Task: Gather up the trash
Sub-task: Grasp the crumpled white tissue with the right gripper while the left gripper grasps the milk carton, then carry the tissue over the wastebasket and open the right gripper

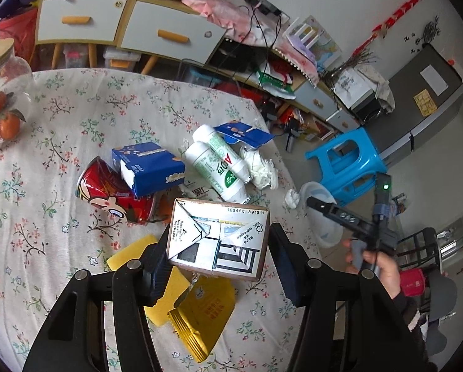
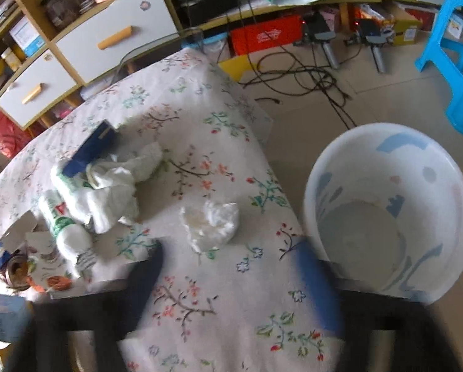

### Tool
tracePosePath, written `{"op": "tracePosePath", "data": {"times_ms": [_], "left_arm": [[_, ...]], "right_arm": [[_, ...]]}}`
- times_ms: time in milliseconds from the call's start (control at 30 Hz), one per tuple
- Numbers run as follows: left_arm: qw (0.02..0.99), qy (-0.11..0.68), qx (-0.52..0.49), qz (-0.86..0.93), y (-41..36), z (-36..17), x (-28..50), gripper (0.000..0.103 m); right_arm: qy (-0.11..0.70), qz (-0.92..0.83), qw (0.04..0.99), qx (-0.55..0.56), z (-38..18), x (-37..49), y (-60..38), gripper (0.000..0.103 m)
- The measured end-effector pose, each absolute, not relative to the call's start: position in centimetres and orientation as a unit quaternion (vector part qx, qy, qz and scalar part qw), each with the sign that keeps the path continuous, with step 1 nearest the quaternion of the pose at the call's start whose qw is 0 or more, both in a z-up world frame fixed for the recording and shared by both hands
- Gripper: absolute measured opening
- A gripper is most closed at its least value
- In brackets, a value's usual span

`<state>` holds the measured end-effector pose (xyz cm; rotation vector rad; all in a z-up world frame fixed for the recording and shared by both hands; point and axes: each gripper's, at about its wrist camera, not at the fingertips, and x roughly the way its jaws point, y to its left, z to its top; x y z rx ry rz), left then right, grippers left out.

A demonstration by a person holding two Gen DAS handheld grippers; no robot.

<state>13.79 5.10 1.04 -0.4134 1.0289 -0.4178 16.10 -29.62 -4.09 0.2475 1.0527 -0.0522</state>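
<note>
My left gripper [image 1: 219, 263] is shut on a white drink carton [image 1: 219, 238] and holds it above the floral tablecloth [image 1: 61, 124]. Below it lie a crushed red can [image 1: 107, 192], a blue box [image 1: 150, 167], two white bottles [image 1: 219, 167], wadded tissue [image 1: 262, 170] and yellow packets [image 1: 206, 313]. My right gripper [image 2: 231, 269] is open just short of a crumpled tissue [image 2: 209, 223] at the table's edge, with nothing between its fingers. A white basin [image 2: 432, 192] stands on the floor beside the table; only its pale bottom shows inside.
A glass jar of fruit [image 1: 2, 99] stands at the table's far left. A blue stool [image 2: 457, 62] is on the floor beyond the basin, with cables [image 2: 308, 77] and chargers near it. Drawer cabinets [image 1: 76, 21] line the wall. A hand [image 1: 377, 263] holds the right gripper.
</note>
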Motion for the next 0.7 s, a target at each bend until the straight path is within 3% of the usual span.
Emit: {"op": "tracePosePath", "data": {"times_ms": [200, 300, 400, 533, 700], "left_arm": [[0.839, 0.479, -0.185, -0.181, 4.9, 1.0, 13.6, 0.061], [0.840, 0.478, -0.185, -0.175, 5.2, 0.9, 13.5, 0.061], [0.841, 0.477, -0.184, -0.174, 5.5, 1.0, 13.3, 0.061], [0.844, 0.474, -0.182, -0.173, 5.9, 1.2, 13.0, 0.061], [0.845, 0.470, -0.185, -0.173, 6.2, 1.4, 12.8, 0.061]], "right_arm": [[0.512, -0.025, 0.849, 0.128, -5.8, 17.5, -29.3, 0.081], [0.516, -0.026, 0.849, 0.114, -6.5, 18.2, -28.6, 0.075], [0.528, -0.021, 0.844, 0.093, -7.7, 18.9, -28.1, 0.056], [0.532, -0.024, 0.845, 0.049, -8.0, 18.8, -27.7, 0.022], [0.535, -0.025, 0.842, 0.055, -7.0, 17.9, -28.3, 0.020]]}}
